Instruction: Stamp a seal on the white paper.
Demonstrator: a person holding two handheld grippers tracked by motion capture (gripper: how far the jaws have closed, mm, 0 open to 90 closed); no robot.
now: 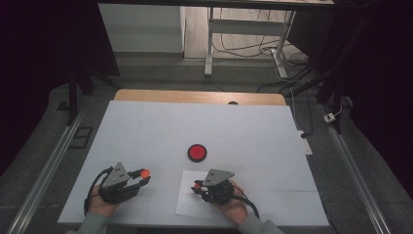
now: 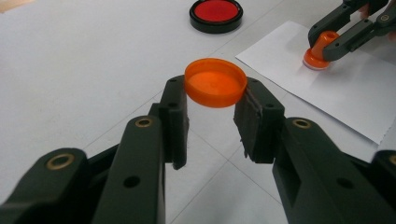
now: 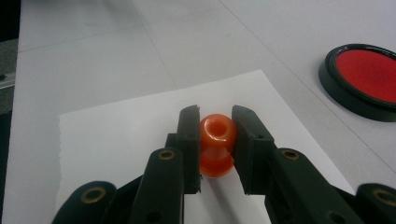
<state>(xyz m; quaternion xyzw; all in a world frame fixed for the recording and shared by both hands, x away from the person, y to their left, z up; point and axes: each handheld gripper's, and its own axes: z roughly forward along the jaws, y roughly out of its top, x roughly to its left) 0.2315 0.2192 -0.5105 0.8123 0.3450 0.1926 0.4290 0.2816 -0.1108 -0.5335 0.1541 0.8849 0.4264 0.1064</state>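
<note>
Orange cap (image 2: 215,83) between claw (image 2: 212,119) jaws

Count on the counter (image 1: 146,126): one orange cap (image 2: 215,82), one orange stamp (image 3: 216,144), one red ink pad (image 1: 197,152) at twelve o'clock, one paper sheet (image 1: 187,202), two grippers.

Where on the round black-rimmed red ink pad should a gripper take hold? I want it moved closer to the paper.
Grip the round black-rimmed red ink pad across its low black rim, jaws opened wide on opposite sides, coming down from above. It lies flat on the white table as a shallow disc, so the thin outer wall is probably the sole graspable edge; the red face gives no hold.
</note>
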